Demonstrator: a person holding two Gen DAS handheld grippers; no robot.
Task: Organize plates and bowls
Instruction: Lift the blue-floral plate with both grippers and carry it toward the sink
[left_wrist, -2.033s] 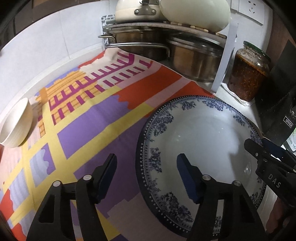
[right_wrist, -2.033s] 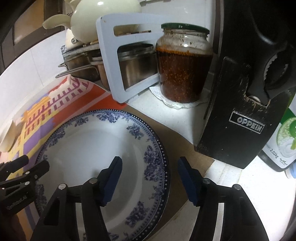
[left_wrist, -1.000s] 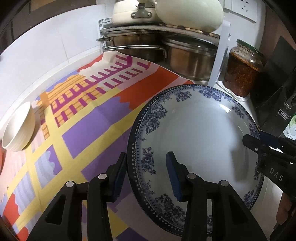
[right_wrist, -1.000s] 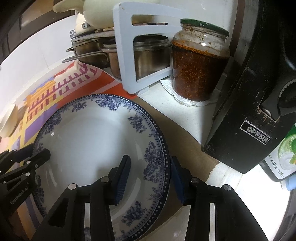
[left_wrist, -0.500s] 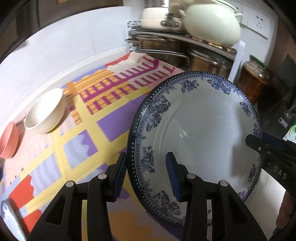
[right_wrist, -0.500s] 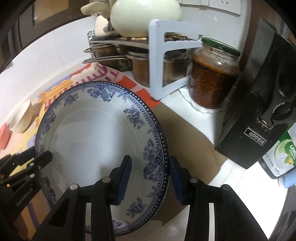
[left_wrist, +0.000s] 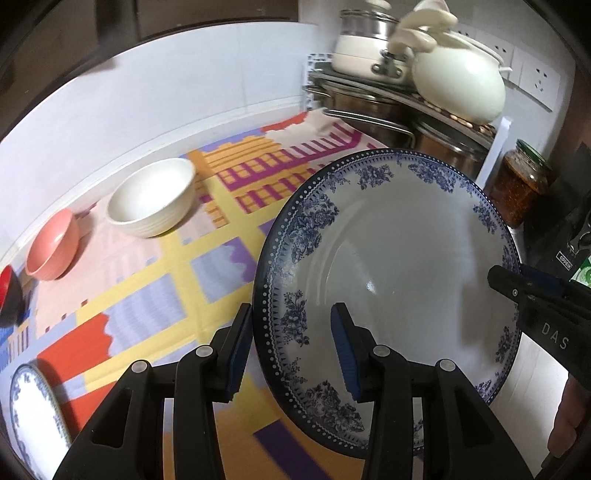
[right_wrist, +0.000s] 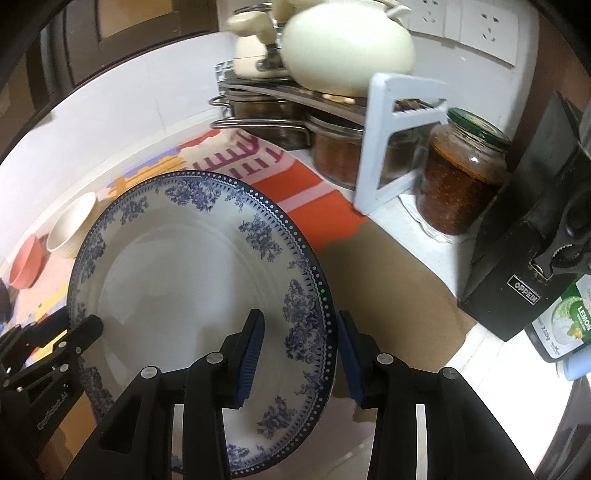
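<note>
Plate (left_wrist: 399, 266) first: the big blue-flowered one hangs in the air above the patterned cloth (left_wrist: 155, 306), tilted, carried by two tools at once. The left gripper (left_wrist: 291, 347) is clamped over its left rim, one pad under and one on the face; the right gripper (right_wrist: 301, 354) is clamped the same way over the opposite rim. Neither touches the cloth.

The risk, as I judge it, lies in that shared hold. Glazed china is slick between narrow pads, and if the two hands move at uneven speed or twist apart, the rim could slide out of one pair and the plate swing or drop onto the counter.

Farther left on the cloth sit a smaller blue plate (left_wrist: 33, 406) at the near edge, then a pink bowl (left_wrist: 51, 245) and a cream bowl (left_wrist: 153, 197) side by side near the wall. Swinging the load low toward them could knock a bowl.

Behind stand the rack of pots (right_wrist: 291, 122), a jar (right_wrist: 461, 181) and a black block (right_wrist: 535, 236); a wide turn right could clip those.
</note>
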